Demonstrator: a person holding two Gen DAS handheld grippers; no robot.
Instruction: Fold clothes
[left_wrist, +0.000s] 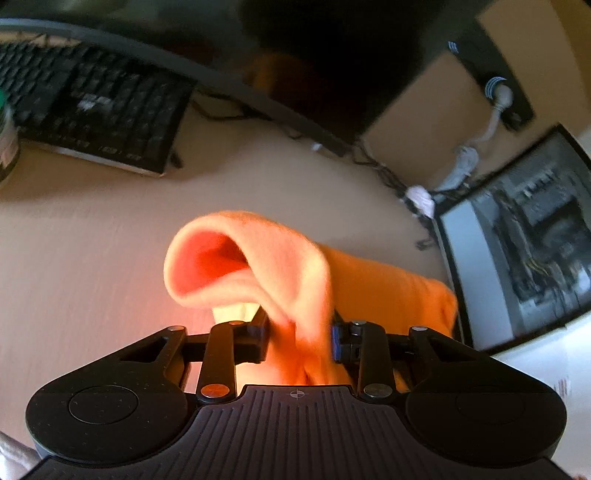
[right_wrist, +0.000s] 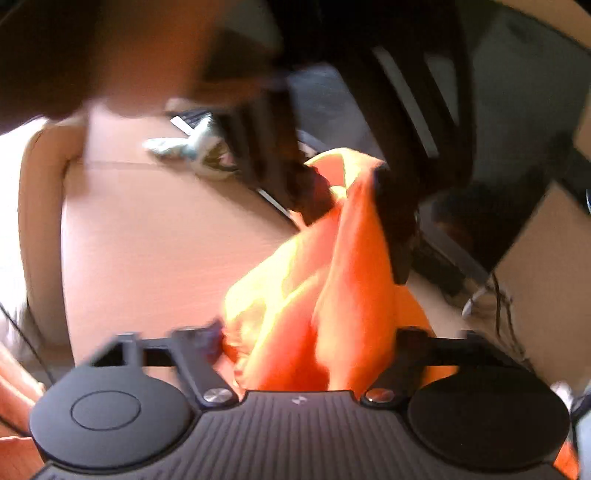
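An orange garment (left_wrist: 288, 273) is held up above a light wooden desk (left_wrist: 92, 258). My left gripper (left_wrist: 299, 332) is shut on a bunched fold of it, and the cloth loops up and hangs to the right. In the right wrist view my right gripper (right_wrist: 310, 343) is shut on another part of the same orange garment (right_wrist: 332, 288), which stretches up and away to the other gripper (right_wrist: 354, 192), seen there dark and blurred. The fingertips of both grippers are hidden by cloth.
A black keyboard (left_wrist: 92, 107) lies at the back left, under a curved dark monitor edge (left_wrist: 221, 81). Cables (left_wrist: 373, 162) run along the back. A glass-sided computer case (left_wrist: 524, 251) stands at the right. A pale crumpled object (right_wrist: 188, 147) lies on the desk.
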